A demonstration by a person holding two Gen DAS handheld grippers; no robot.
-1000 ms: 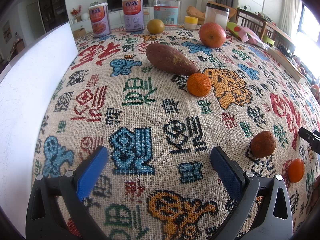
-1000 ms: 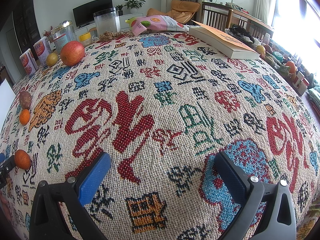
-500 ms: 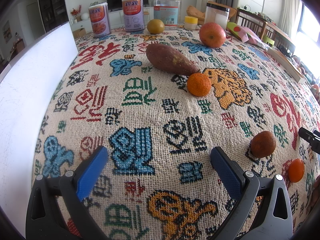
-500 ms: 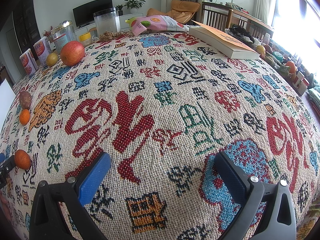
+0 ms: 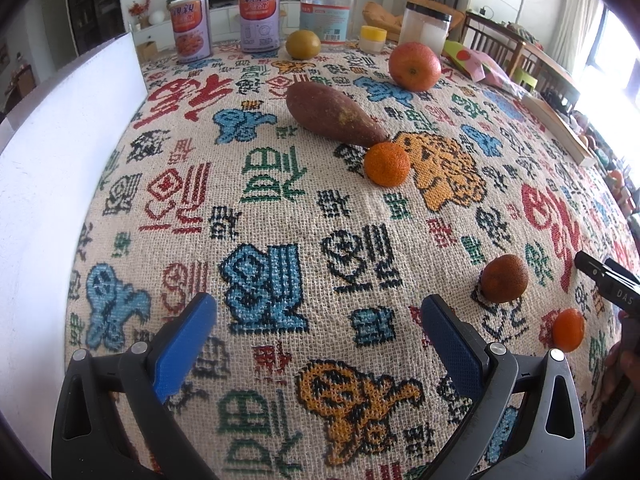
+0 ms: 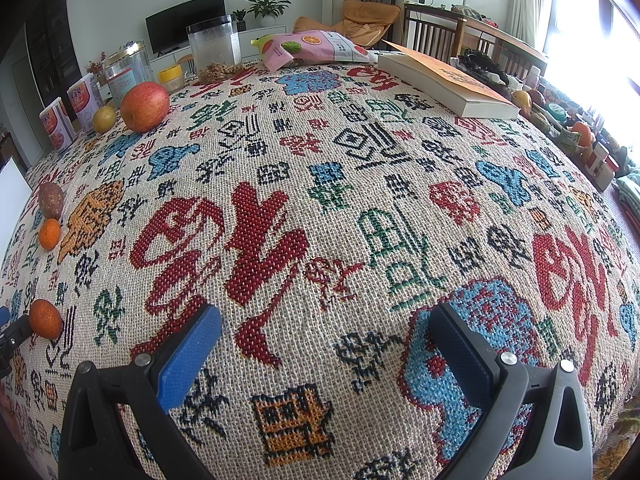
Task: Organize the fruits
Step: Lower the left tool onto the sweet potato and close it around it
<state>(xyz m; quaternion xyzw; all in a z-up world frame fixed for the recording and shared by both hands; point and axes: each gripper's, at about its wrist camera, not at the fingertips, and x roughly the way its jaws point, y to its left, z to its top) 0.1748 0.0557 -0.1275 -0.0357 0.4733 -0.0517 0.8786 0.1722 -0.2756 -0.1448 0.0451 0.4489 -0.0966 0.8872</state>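
Nothing has shifted since a second ago: both grippers keep their poses and every fruit lies where it lay. Left gripper [image 5: 316,320] hangs with its blue pads [image 5: 184,344] spread wide, released, holding nothing, above the patterned tablecloth [image 5: 280,208]. Right gripper [image 6: 324,336] is likewise spread and empty over bare cloth; its black tip, at 3 o'clock in the left view, bears the letters "DAS".

From the left wrist, a dark mandarin [image 5: 504,279] sits at 3 o'clock just beside that tip, with a small orange mandarin [image 5: 568,330] near it toward 4. A brighter mandarin [image 5: 387,164] lies at 1 o'clock, touching the point of a sweet potato [image 5: 334,114]. Farther out at 1 o'clock stands an apple [image 5: 415,67], and at 12 a yellow-green fruit [image 5: 303,44].

Behind them, two cans [image 5: 190,28] carry Chinese characters "亲亲"; a clear jar [image 5: 327,12] has a barcode label. A white board [image 5: 48,184] fills 9 o'clock. From the right wrist, a book [image 6: 444,80] lies at 1 o'clock and a fruit-printed pink bag [image 6: 316,48] at 12.
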